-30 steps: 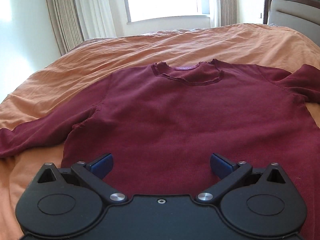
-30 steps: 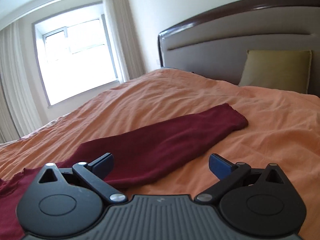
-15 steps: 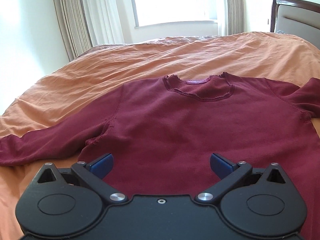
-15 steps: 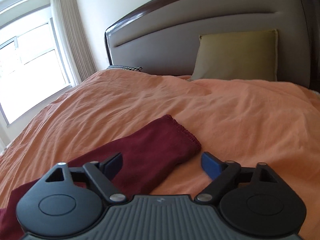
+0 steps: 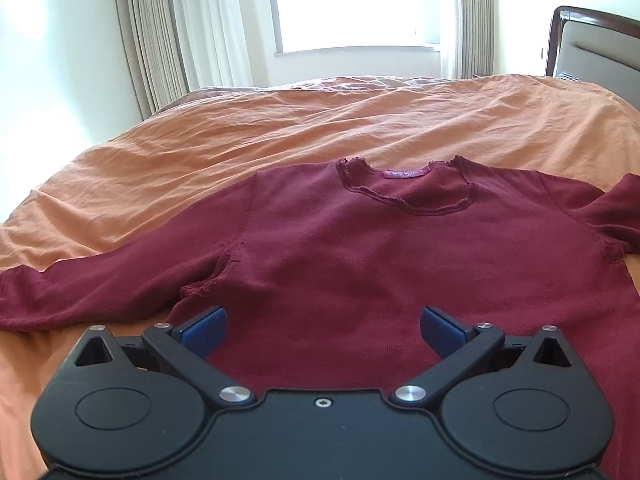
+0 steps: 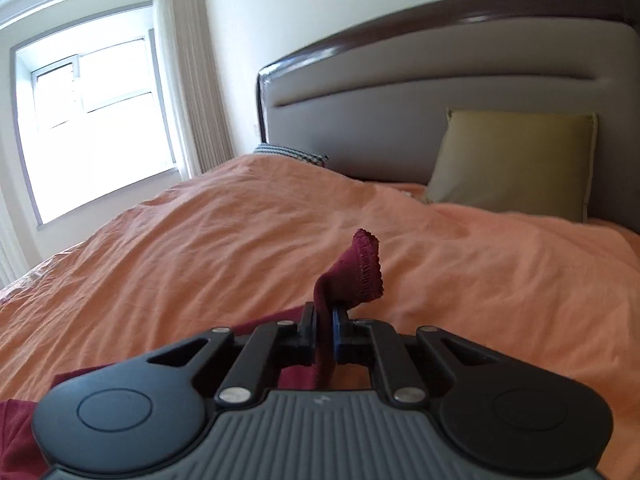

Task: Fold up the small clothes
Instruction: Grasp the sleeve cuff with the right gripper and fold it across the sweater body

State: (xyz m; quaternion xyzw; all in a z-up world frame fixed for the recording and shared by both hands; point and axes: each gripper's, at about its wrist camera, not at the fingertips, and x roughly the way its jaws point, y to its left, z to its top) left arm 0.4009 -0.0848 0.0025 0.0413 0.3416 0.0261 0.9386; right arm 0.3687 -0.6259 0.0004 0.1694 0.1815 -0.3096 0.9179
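A dark red long-sleeved sweater lies flat, front up, on the orange bed cover, collar away from me and its left sleeve stretched out to the left. My left gripper is open and empty, hovering above the sweater's lower body. My right gripper is shut on the cuff end of the sweater's right sleeve, which sticks up from between the jaws, lifted off the cover.
A grey padded headboard with a dark wood rim stands at the head of the bed, with an olive cushion against it. A window and curtains stand beyond the far side of the bed.
My right gripper has moved to the sleeve's cuff, shut on it and lifted it. My left gripper has drawn back a little; the sweater looks farther away.
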